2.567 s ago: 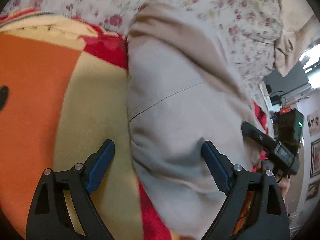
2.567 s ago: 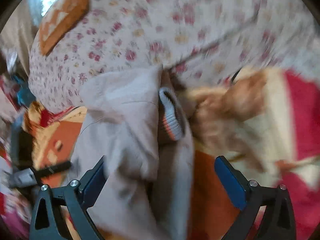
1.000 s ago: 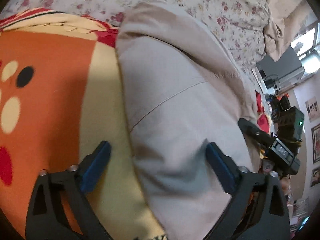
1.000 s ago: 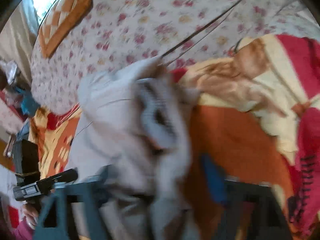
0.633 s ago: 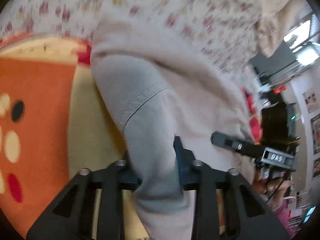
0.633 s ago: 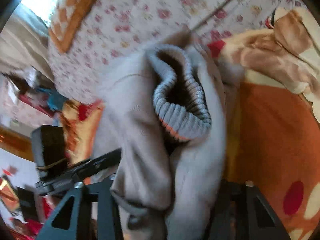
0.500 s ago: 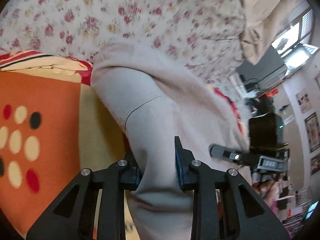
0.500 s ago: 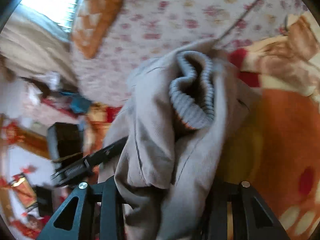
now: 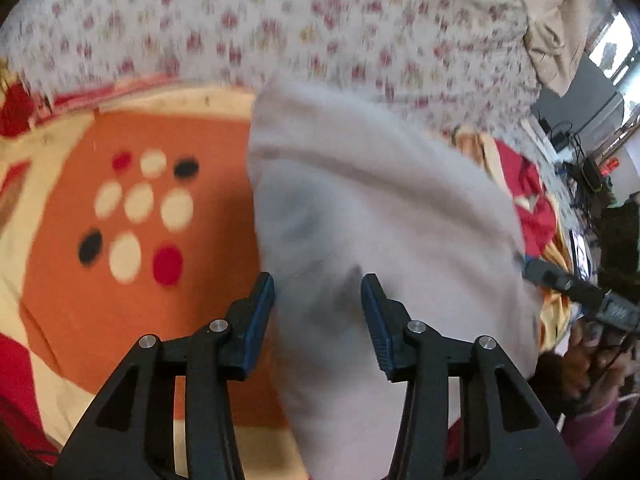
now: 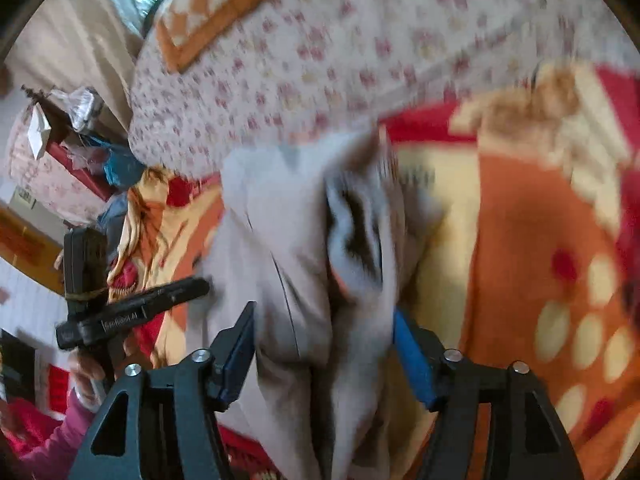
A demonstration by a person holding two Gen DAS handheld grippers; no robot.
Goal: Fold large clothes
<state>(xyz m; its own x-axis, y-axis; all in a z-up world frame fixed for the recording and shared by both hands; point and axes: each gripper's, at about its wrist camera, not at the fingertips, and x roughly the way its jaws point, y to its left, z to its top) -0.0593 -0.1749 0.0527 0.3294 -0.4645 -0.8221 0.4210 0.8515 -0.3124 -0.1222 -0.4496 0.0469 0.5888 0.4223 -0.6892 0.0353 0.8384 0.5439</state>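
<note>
both grippers clamped on cloth half a second back, now released. left gripper (image 9: 318, 312) spread partway, jaws apart with the grey garment (image 9: 380, 240) bulging between them, no pinch visible. right gripper (image 10: 324, 348) also parted, fabric slumped across the gap, blue pads standing off the cloth on the near side; far pad half hidden by a fold, so contact there not certain. both views motion-blurred.

meaning, as a judgement: fold stroke likely just laid down and let go, one fold done or nearly so, next likely re-grasp at a new edge or smoothing. not yet a compact stack, looks puffy and loose.

garment location: lying on the orange and cream spotted blanket (image 9: 132, 216), far edge reaching the floral bedsheet (image 9: 280, 28). left side of garment borders the dotted patch in left wrist view. right wrist view shows ribbed cuff or collar (image 10: 356, 232) bunched up near the middle, dark opening visible, blurred.

long axis: running away from the grippers toward the floral sheet, roughly along the finger direction in both views, slightly leaning left at the far end in left wrist view. near end under the jaws, far end squared off like a folded edge. ribbed opening facing up and back toward the right camera.

other handheld rig seen at each frame edge (image 10: 132, 308).
</note>
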